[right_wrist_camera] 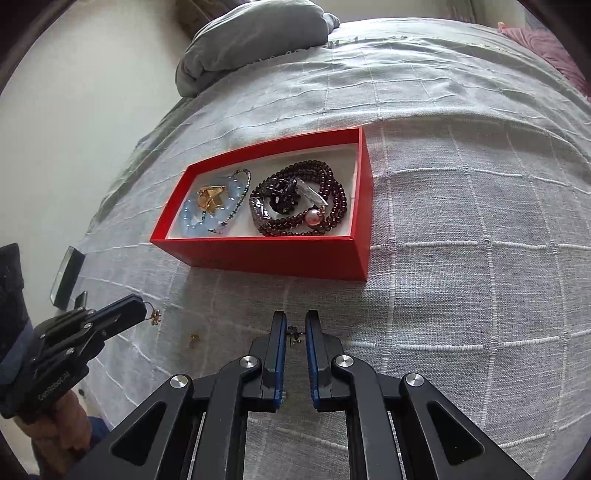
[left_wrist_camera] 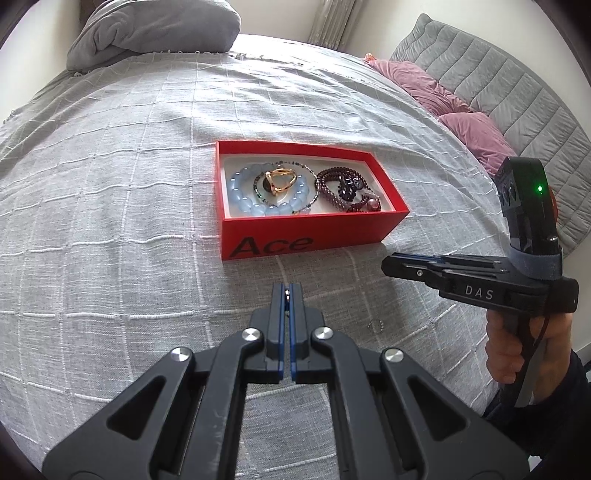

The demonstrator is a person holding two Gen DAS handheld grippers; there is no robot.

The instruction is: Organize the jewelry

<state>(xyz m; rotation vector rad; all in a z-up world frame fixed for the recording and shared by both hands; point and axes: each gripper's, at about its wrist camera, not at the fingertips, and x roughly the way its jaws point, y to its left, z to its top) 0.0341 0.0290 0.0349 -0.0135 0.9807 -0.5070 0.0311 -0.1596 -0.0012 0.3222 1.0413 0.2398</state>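
A red box lies on the grey bedspread. It holds a blue bead bracelet, a gold piece, dark red beads and a black hair claw. My left gripper is shut on a small gold earring, which dangles from its tips in front of the box. My right gripper hovers to the right, jaws nearly together, with a tiny dark piece of jewellery spanning the pads.
A small earring lies loose on the bedspread between the grippers. A folded grey blanket sits at the far end, pink pillows at the right. A flat dark slab lies at the bed's left edge by the wall.
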